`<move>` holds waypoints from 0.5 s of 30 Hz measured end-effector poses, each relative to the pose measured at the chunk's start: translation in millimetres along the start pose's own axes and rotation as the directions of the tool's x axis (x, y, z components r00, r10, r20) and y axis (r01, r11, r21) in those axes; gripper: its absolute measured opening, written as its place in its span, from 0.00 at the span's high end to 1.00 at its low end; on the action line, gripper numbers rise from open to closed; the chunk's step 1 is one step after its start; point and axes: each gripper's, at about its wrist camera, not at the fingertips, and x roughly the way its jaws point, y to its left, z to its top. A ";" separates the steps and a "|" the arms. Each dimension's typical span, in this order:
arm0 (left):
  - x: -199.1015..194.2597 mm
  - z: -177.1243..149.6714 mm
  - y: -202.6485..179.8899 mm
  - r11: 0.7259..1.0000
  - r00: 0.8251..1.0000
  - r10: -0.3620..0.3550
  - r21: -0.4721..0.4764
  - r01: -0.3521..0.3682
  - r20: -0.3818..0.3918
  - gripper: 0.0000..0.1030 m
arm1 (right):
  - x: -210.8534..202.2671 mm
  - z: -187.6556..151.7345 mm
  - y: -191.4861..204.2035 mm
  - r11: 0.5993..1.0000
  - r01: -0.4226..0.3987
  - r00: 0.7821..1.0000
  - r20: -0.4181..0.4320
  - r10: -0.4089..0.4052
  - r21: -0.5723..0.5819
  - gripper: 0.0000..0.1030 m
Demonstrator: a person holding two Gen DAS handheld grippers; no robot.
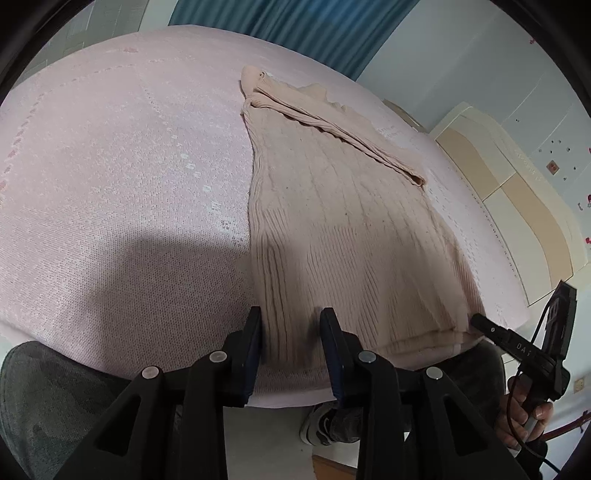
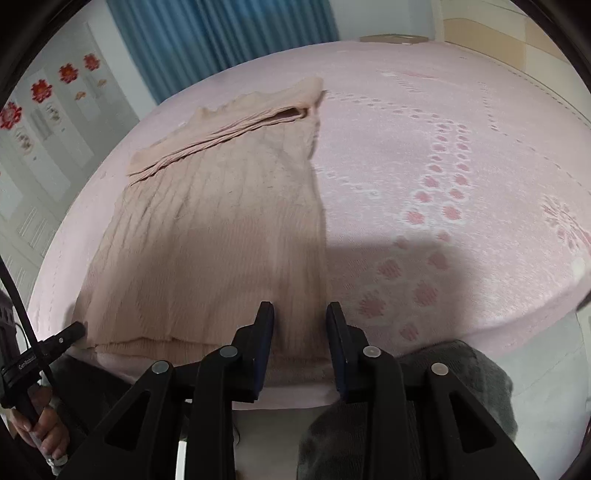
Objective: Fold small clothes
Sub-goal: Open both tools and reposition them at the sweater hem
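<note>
Right now, at the bottom middle of the left view, the left gripper [image 1: 291, 325] is hovering with its jaws wide and holding nothing. It is sitting just over the near hem of the sweater [image 1: 343, 229]. At the bottom middle of the right view, the right gripper [image 2: 300, 317] is doing the same at the other near corner, jaws wide, nothing in them.

The sweater is lying flat up the middle of both views on the pink bed [image 1: 110, 166]. One sleeve [image 1: 332, 122] is lying folded across its far end, in the upper middle.

Things could go wrong like this. The knit is looking soft and stretchy, so a jaw could be pinching the bed cover too and pulling it up. A jaw could be grabbing only the top layer, so the fold is coming out crooked. The sleeve could be sliding off when the hem is lifting.

No boxes or baskets are showing anywhere.

Far back, in the top middle, a blue curtain [image 1: 277, 18] is hanging.
</note>
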 end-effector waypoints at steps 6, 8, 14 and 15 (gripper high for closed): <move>4.1 2.8 1.1 1.000 1.000 -0.009 -0.017 0.009 0.006 0.71 | 9.6 6.6 -3.8 0.999 -0.021 1.000 -0.010 0.021 0.046 0.56; 4.4 3.0 2.9 0.999 1.000 -0.017 -0.027 0.017 0.005 0.71 | 13.6 8.1 3.2 1.000 -0.002 1.000 -0.020 0.002 0.009 0.55; 1.2 0.7 6.6 0.999 1.000 -0.017 -0.036 0.017 -0.005 0.78 | 12.7 4.1 10.1 0.995 -0.084 0.995 -0.056 0.081 -0.053 0.85; 1.3 0.3 5.6 0.999 1.000 -0.010 -0.031 0.010 -0.006 0.80 | 13.0 4.0 9.5 0.994 -0.093 0.994 -0.059 0.090 -0.048 0.86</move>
